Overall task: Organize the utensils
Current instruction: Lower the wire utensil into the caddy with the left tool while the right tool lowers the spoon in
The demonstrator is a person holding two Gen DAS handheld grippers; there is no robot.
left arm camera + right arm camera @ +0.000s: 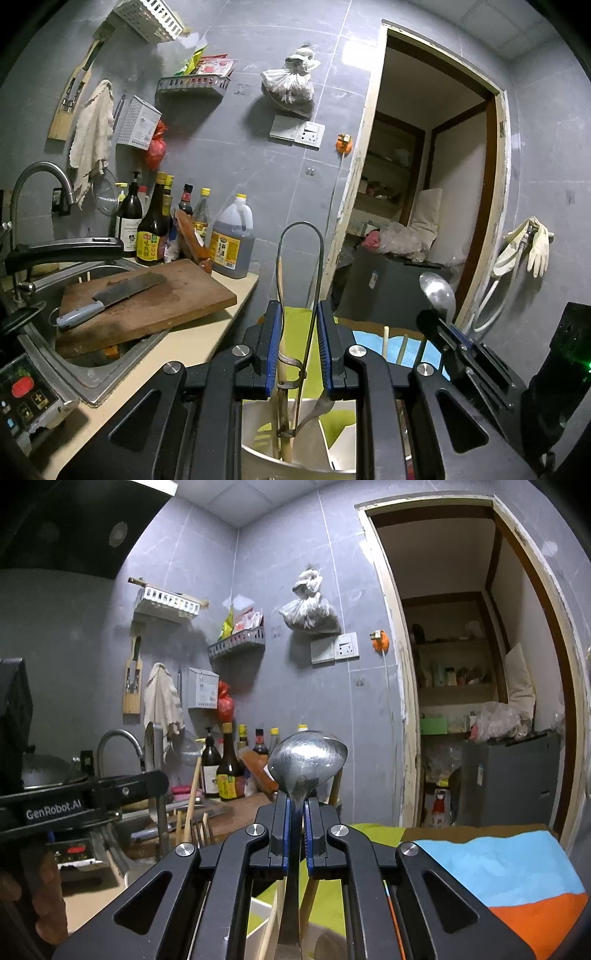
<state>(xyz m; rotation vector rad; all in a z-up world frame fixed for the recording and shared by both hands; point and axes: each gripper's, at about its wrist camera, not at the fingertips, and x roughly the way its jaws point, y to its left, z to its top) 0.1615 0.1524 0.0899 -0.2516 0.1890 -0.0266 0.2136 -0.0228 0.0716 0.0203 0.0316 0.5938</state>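
My left gripper (300, 332) is shut on a wire-loop utensil handle (299, 236) that stands upright between its blue pads, with a wooden stick (281, 354) beside the wire. The handle's lower end reaches down into a white container (258, 454) under the jaws. My right gripper (295, 805) is shut on the neck of a metal spoon (307, 758), whose bowl stands up above the fingertips. The spoon (437, 291) and the right gripper (448, 326) also show at the right of the left wrist view. Wooden chopsticks (192, 801) stand near the left gripper (159, 779).
A cleaver (110, 299) lies on a wooden cutting board (177, 302) over the sink (74, 380), with a faucet (40, 177) and several sauce bottles (155, 229) behind. A green, blue and orange cloth (498, 871) covers the surface ahead. An open doorway (424, 166) is at right.
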